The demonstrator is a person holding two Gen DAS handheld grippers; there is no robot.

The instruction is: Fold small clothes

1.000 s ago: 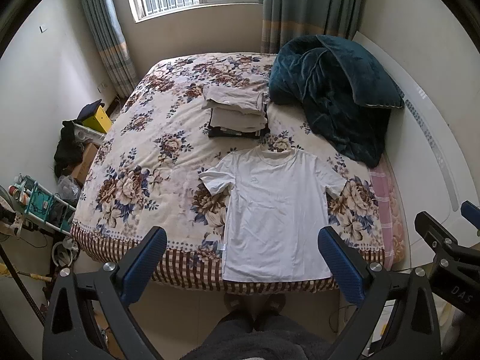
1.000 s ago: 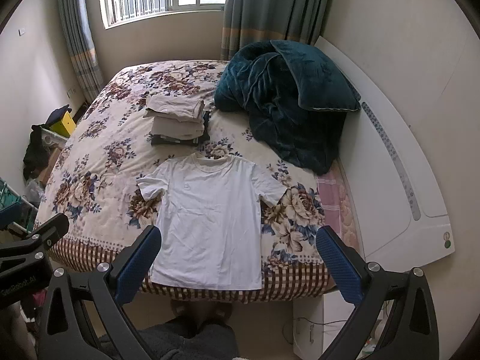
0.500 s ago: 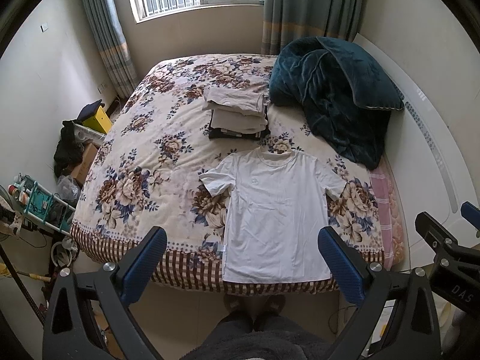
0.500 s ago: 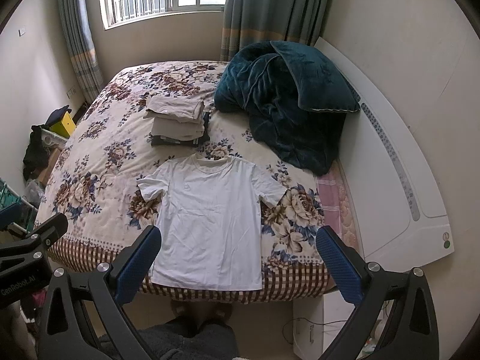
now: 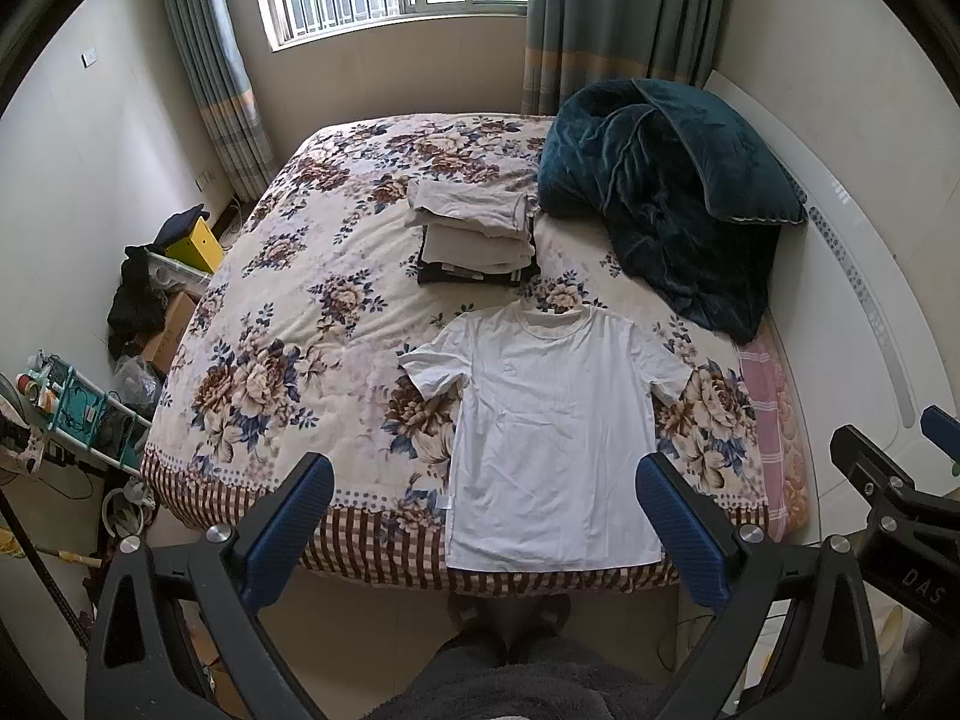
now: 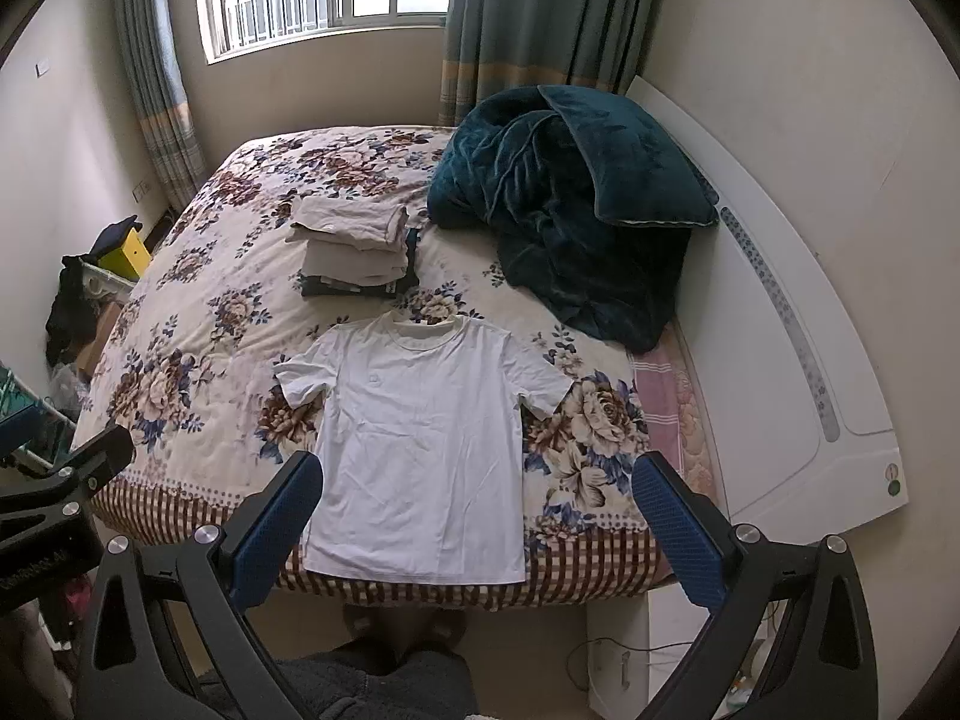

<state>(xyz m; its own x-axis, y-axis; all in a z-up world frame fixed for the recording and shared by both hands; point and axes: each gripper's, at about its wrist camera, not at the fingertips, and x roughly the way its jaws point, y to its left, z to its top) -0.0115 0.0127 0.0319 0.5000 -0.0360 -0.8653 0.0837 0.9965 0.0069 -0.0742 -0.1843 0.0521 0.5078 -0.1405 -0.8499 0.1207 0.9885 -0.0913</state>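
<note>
A white short-sleeved T-shirt lies spread flat, face up, on the floral bedspread, its hem at the near edge of the bed. Behind its collar stands a stack of folded clothes, beige over dark. My left gripper is held high above the near bed edge, open and empty, with blue pads. My right gripper hangs the same way, open, with nothing between its fingers. Both are well clear of the shirt.
A dark teal blanket is heaped at the back right by the white headboard. A person's feet stand on the floor at the bed's edge. Clutter and a rack fill the floor at the left.
</note>
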